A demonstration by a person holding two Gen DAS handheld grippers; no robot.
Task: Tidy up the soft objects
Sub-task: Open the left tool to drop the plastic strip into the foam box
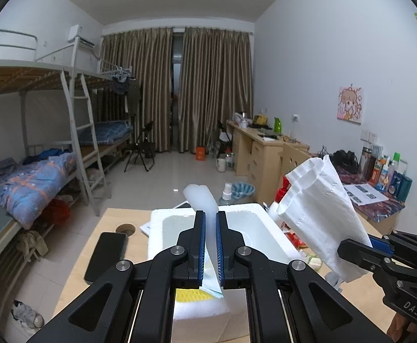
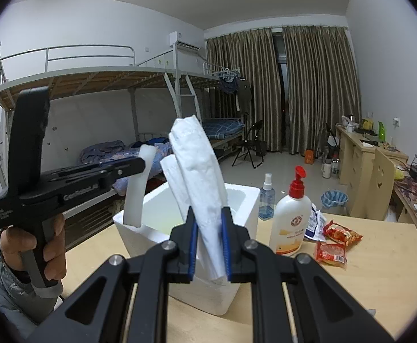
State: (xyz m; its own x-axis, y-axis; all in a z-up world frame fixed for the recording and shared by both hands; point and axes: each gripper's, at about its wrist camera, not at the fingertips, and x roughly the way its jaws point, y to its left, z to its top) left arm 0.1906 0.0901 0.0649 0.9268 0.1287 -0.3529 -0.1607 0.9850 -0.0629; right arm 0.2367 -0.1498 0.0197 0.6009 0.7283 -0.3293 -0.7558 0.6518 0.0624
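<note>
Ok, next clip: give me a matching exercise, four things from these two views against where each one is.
Things:
1. folded white cloth
2. white foam strip
3. lotion pump bottle
4. black phone

Places:
A. flat on the table, left of the foam box
B. clamped in the left gripper
C. standing right of the foam box
D. clamped in the right gripper

Pairs: 1-D, 2-B, 3-C, 4-A

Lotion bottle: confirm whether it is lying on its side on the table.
No, the lotion bottle stands upright on the table, red pump on top.
</note>
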